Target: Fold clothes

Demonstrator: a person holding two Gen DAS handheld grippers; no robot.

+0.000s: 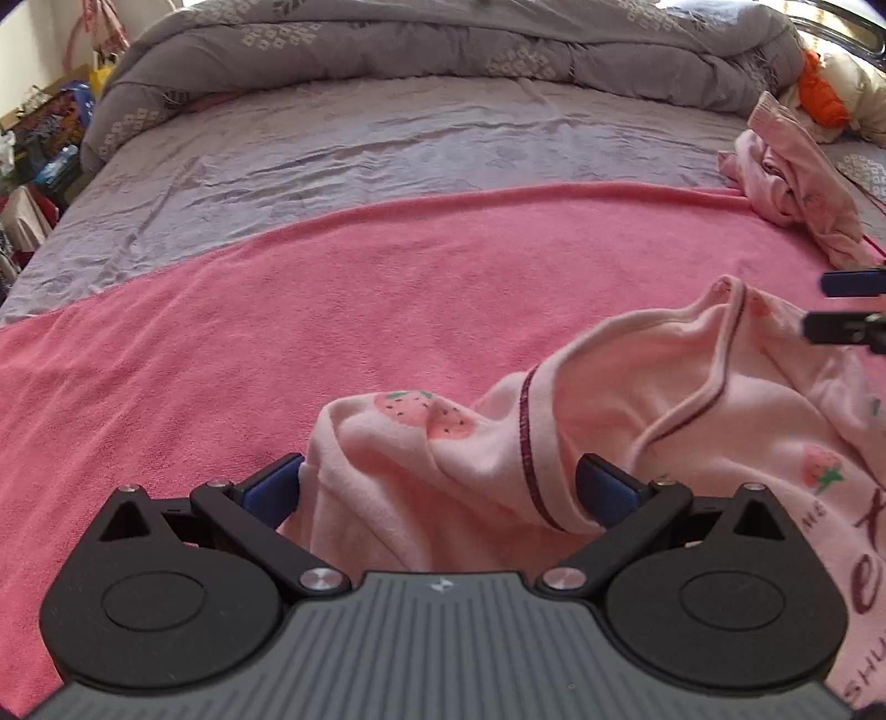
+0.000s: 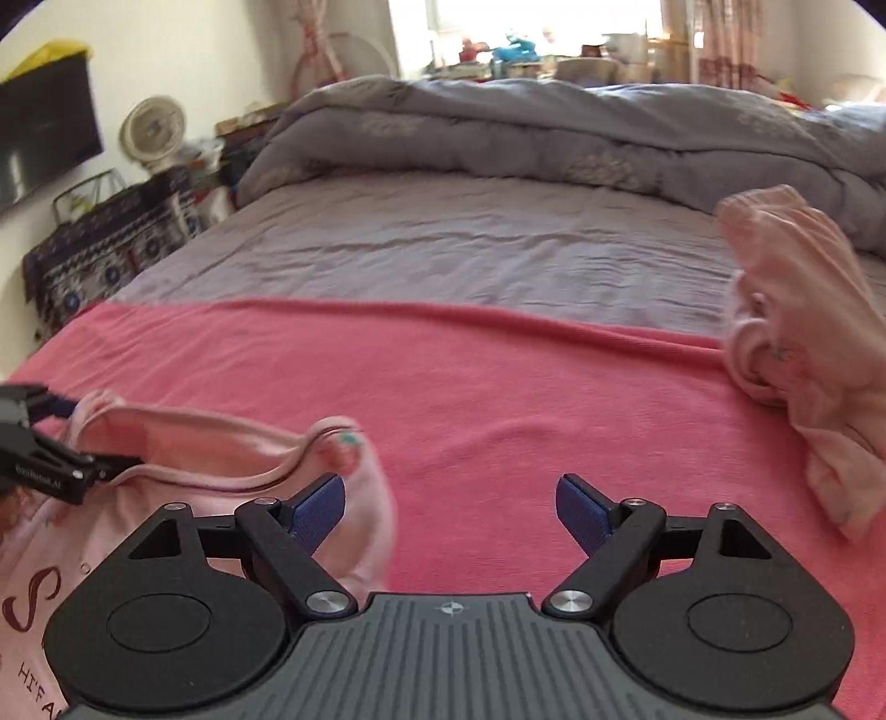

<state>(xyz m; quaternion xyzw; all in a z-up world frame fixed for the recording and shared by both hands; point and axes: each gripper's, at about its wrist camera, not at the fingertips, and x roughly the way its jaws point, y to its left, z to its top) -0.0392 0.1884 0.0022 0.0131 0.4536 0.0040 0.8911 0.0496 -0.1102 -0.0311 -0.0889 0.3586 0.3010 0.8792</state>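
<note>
A pale pink top with strawberry prints and dark red piping lies bunched on a pink blanket. My left gripper is open, its blue pads on either side of a raised fold of the top. My right gripper is open and empty over the blanket, just right of the top's edge. Its fingers show at the right edge of the left wrist view. The left gripper's fingers show at the left of the right wrist view, against the top.
A second crumpled pink garment lies at the right on the blanket's far edge; it also shows in the right wrist view. Beyond are a lilac sheet and a grey quilt. A fan and clutter stand left of the bed.
</note>
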